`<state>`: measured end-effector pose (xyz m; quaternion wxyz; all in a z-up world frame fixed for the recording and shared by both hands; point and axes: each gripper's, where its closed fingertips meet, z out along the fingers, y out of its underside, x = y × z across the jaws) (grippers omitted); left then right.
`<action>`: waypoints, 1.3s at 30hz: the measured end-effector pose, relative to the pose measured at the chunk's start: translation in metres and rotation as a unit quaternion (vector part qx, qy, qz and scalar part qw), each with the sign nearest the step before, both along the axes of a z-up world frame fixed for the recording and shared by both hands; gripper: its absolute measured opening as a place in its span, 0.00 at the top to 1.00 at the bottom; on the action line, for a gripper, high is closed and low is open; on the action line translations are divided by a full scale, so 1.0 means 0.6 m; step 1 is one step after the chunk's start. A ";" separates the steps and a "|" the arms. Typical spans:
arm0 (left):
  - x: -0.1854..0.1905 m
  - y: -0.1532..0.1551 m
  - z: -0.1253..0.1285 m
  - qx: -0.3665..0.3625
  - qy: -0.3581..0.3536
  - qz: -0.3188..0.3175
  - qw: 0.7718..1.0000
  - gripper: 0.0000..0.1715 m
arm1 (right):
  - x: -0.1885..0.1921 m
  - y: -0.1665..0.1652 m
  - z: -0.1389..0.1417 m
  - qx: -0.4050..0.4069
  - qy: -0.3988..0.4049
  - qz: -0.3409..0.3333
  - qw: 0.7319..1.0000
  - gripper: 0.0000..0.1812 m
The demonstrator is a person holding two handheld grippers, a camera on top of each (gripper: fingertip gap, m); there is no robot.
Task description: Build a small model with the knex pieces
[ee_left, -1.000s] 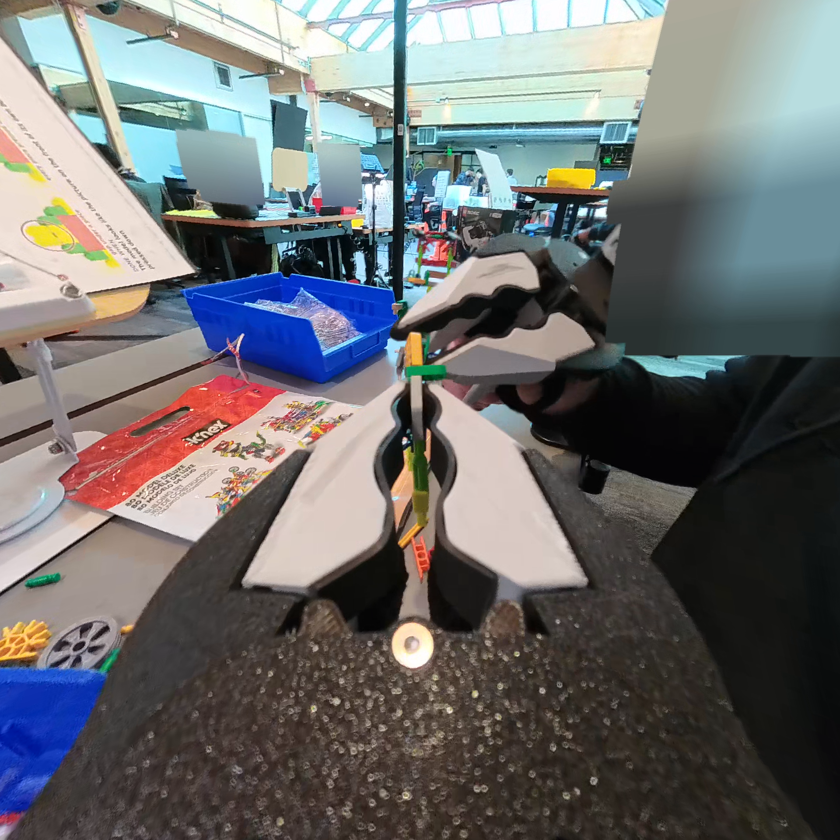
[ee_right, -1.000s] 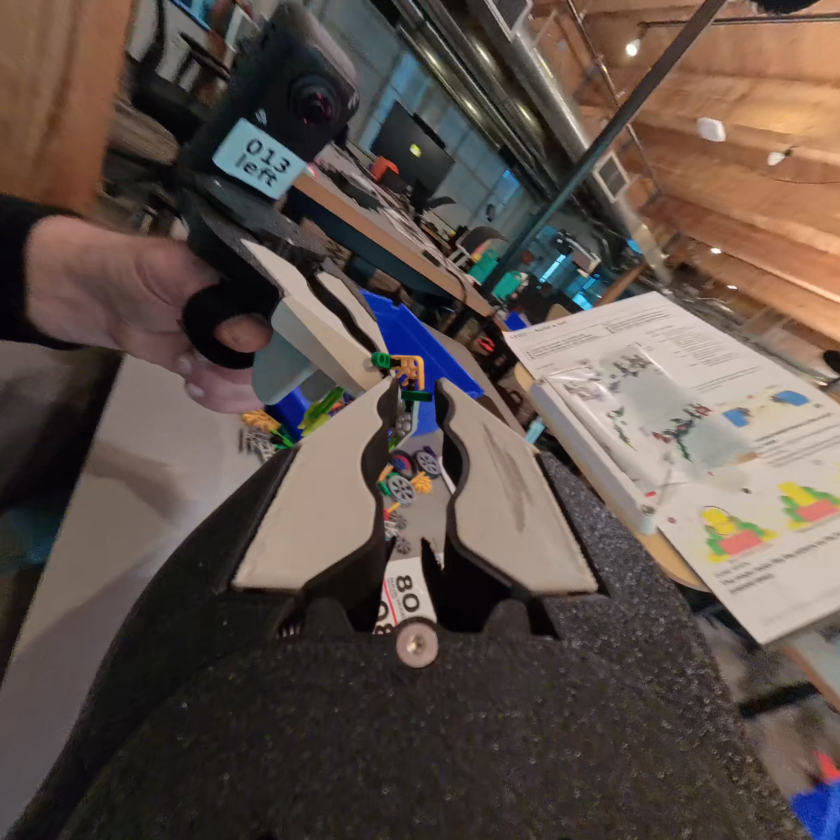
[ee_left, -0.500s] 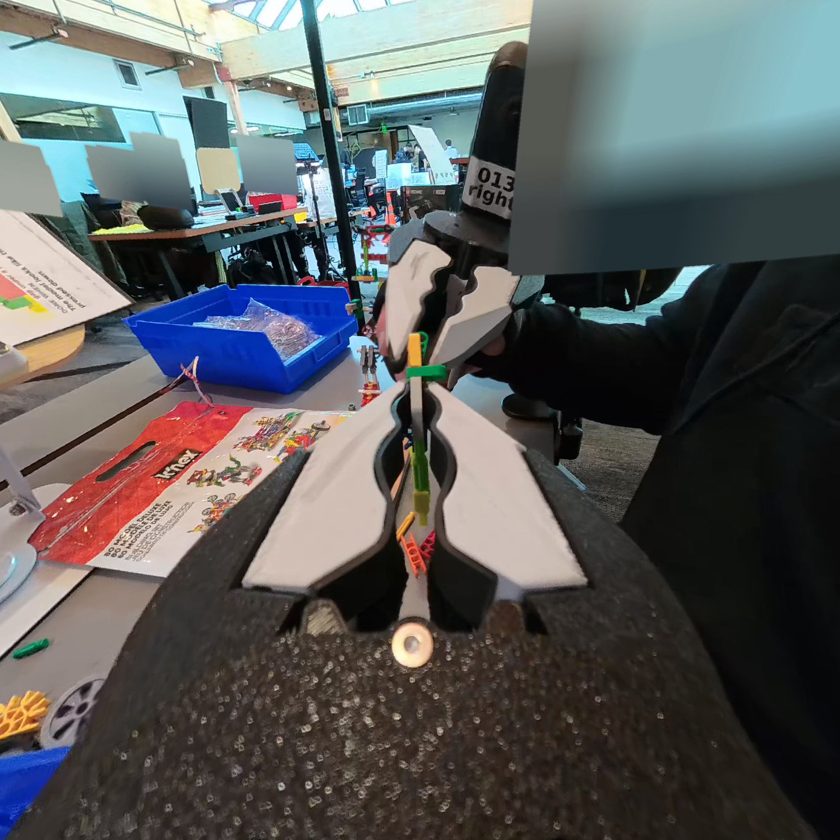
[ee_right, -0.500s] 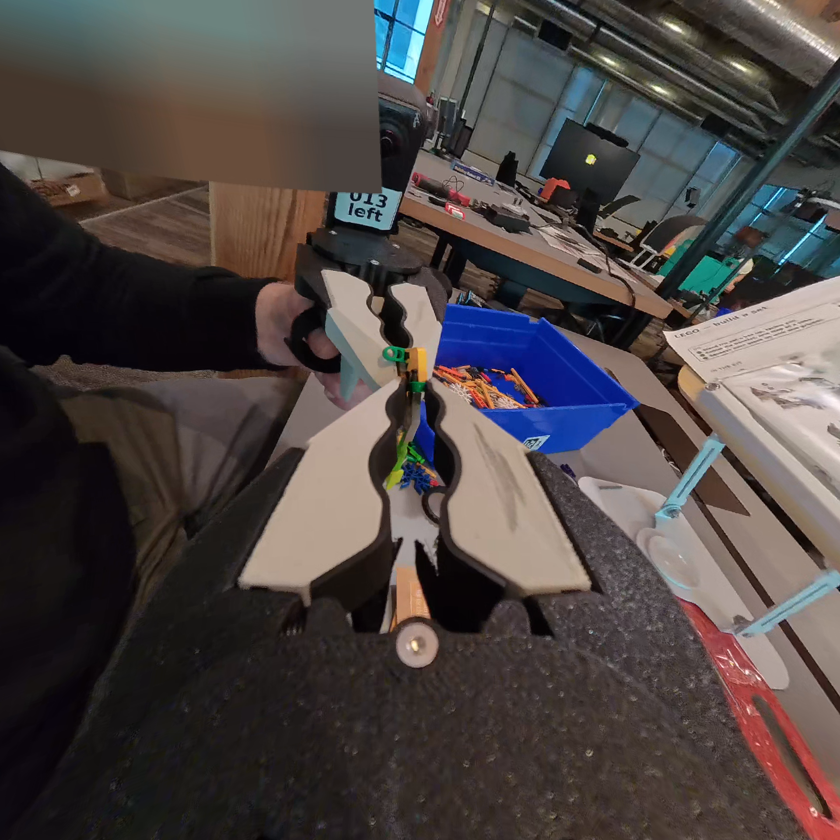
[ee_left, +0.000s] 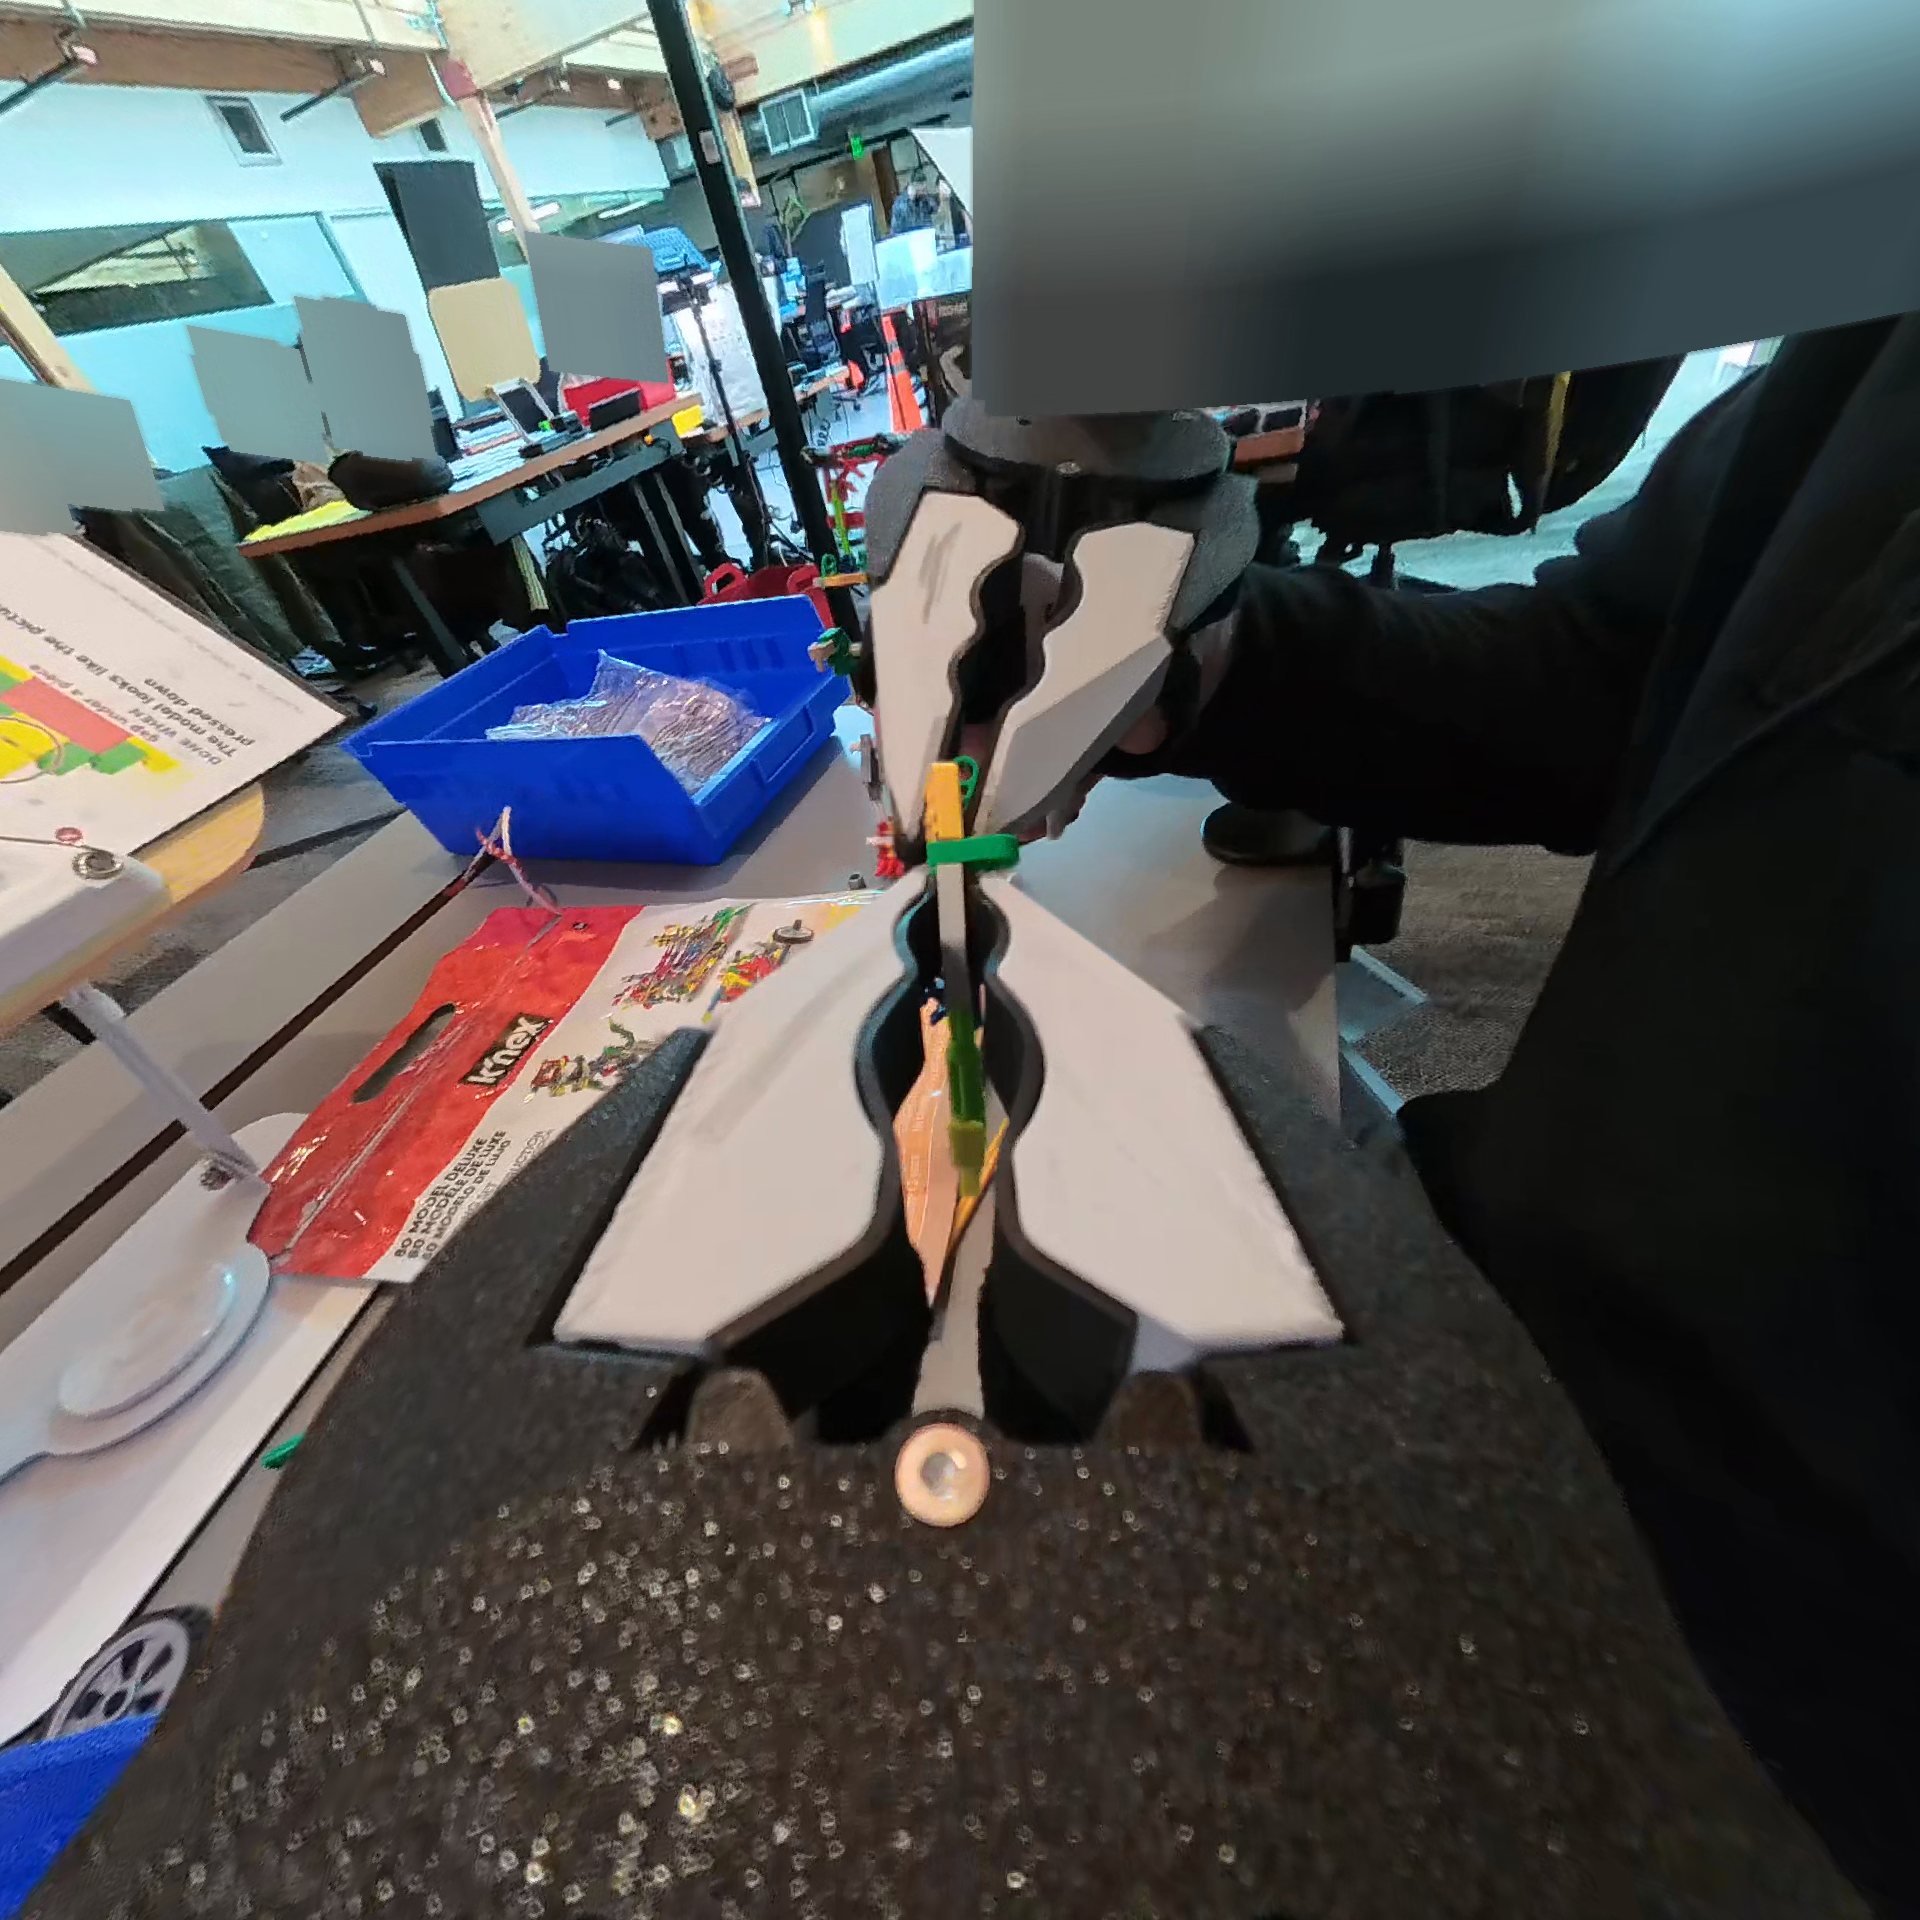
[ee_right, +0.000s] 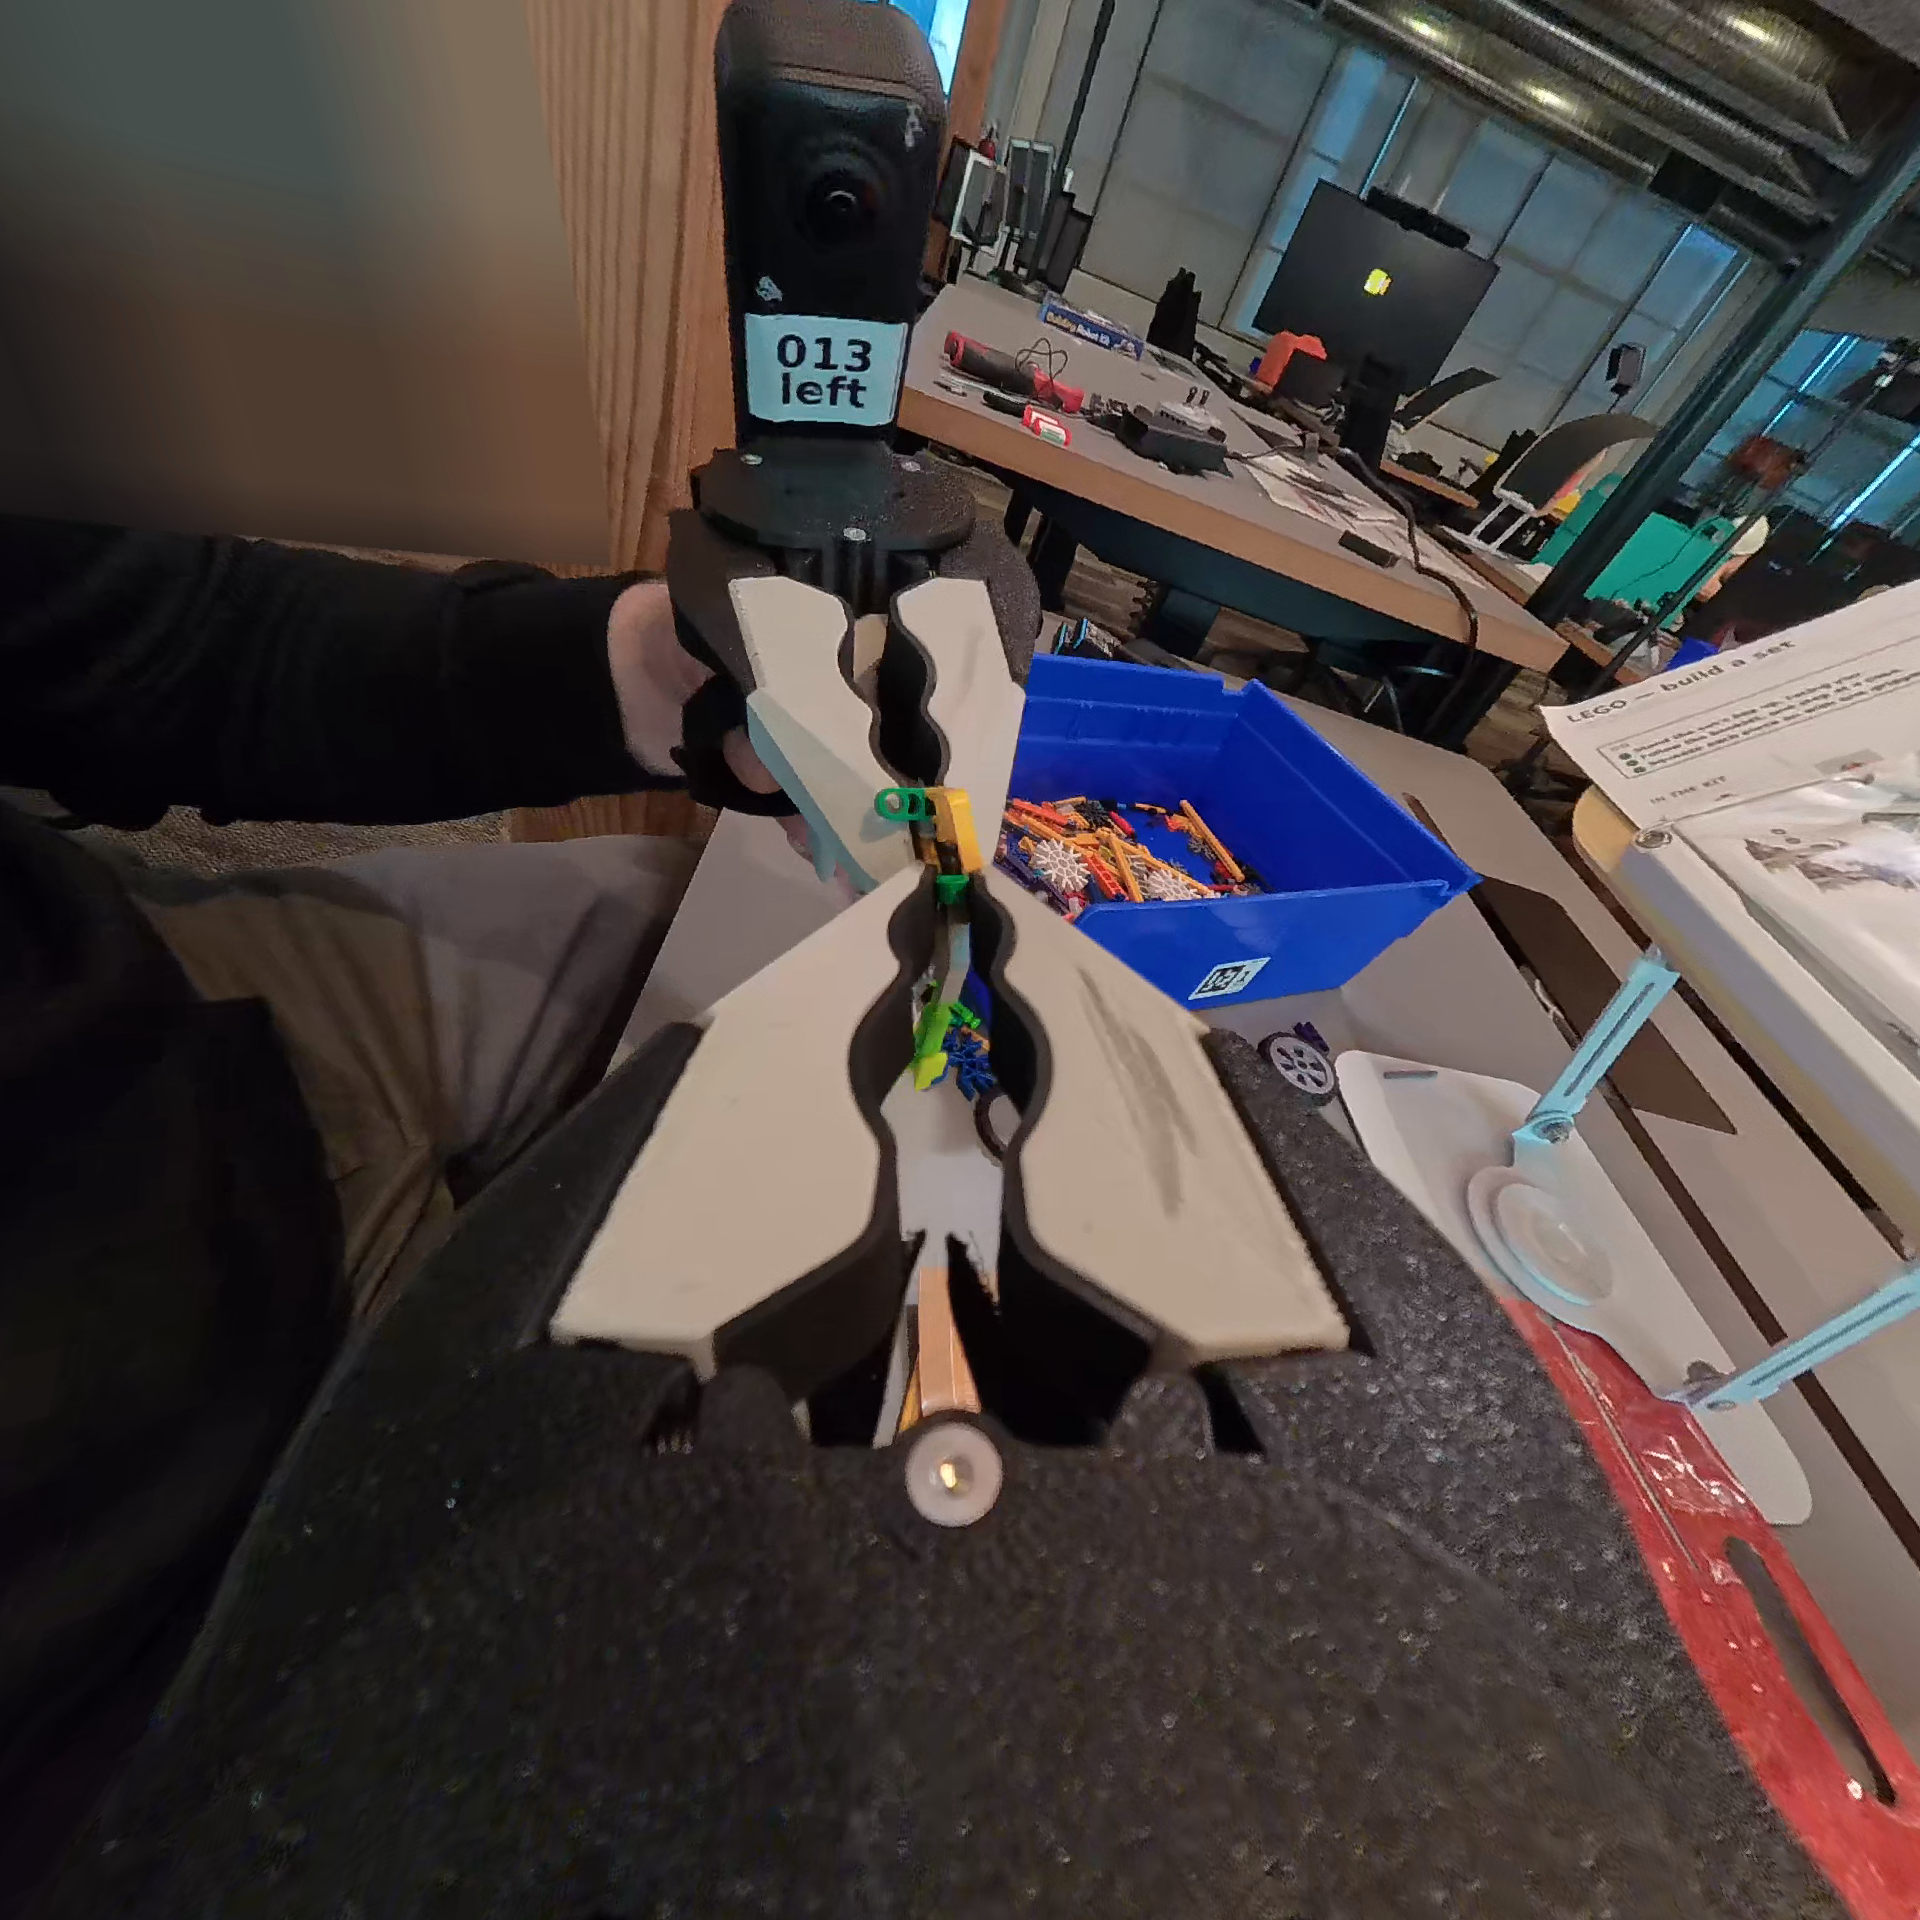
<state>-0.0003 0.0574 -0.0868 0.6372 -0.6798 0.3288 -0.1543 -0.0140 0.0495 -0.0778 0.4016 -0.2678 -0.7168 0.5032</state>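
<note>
1. A small toy assembly (ee_left: 948,831) of yellow, green and grey plastic rods and connectors is held up in the air above the near edge of the worktop (ee_left: 1174,935), between the two grippers.
2. The left gripper (ee_left: 951,883) has its fingers pressed onto the lower grey rod of the assembly, just below a green clip.
3. The right gripper (ee_right: 940,883) meets it tip to tip from the opposite side; its fingers are drawn in around the green and yellow end of the same assembly, pinching it.
4. Each gripper is held by a hand coming out of a black sleeve (ee_left: 1403,717).
5. In the right wrist view, a blue bin (ee_right: 1340,821) full of loose orange, yellow and white toy parts stands on the worktop just behind the meeting fingertips.
6. In the left wrist view, another blue bin (ee_left: 582,779) holds a clear plastic bag.
7. A red and white printed package card (ee_left: 436,1081) lies flat on the worktop beside the left gripper.
8. A small toy wheel (ee_right: 1299,1062) rests near the parts bin.
9. An instruction sheet (ee_left: 114,686) sits tilted on a white stand (ee_right: 1538,1226) at the worktop's side.
</note>
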 end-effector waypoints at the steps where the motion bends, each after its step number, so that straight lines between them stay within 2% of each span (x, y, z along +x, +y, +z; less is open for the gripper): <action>1: 0.000 -0.001 -0.001 -0.001 0.007 -0.003 1.000 1.00 | 0.000 -0.001 0.000 0.006 0.002 -0.001 1.000 0.97; 9: 0.010 -0.015 -0.007 -0.015 0.050 -0.028 0.998 1.00 | 0.010 -0.012 -0.004 0.043 0.000 0.030 0.999 0.96; 12: 0.006 -0.016 -0.013 -0.026 0.059 -0.028 0.998 1.00 | 0.005 -0.011 -0.009 0.077 0.009 0.011 0.997 0.94; 15: 0.006 -0.016 -0.018 -0.031 0.058 -0.028 0.997 1.00 | -0.001 0.000 -0.008 0.093 0.014 -0.021 0.995 0.85; 18: 0.005 -0.013 -0.020 -0.033 0.052 -0.024 0.998 1.00 | 0.000 -0.003 -0.012 0.130 0.027 -0.029 0.991 0.91; 25: 0.002 -0.011 -0.022 -0.043 0.059 -0.020 0.997 1.00 | 0.000 -0.007 -0.016 0.221 0.046 -0.041 0.973 0.97; 32: 0.000 -0.009 -0.025 -0.048 0.058 -0.014 0.997 1.00 | 0.000 -0.006 -0.021 0.181 0.018 -0.025 0.983 0.98; 39: -0.006 -0.004 -0.036 -0.037 0.104 0.010 0.994 1.00 | -0.002 -0.004 -0.030 0.152 -0.011 -0.020 0.988 0.99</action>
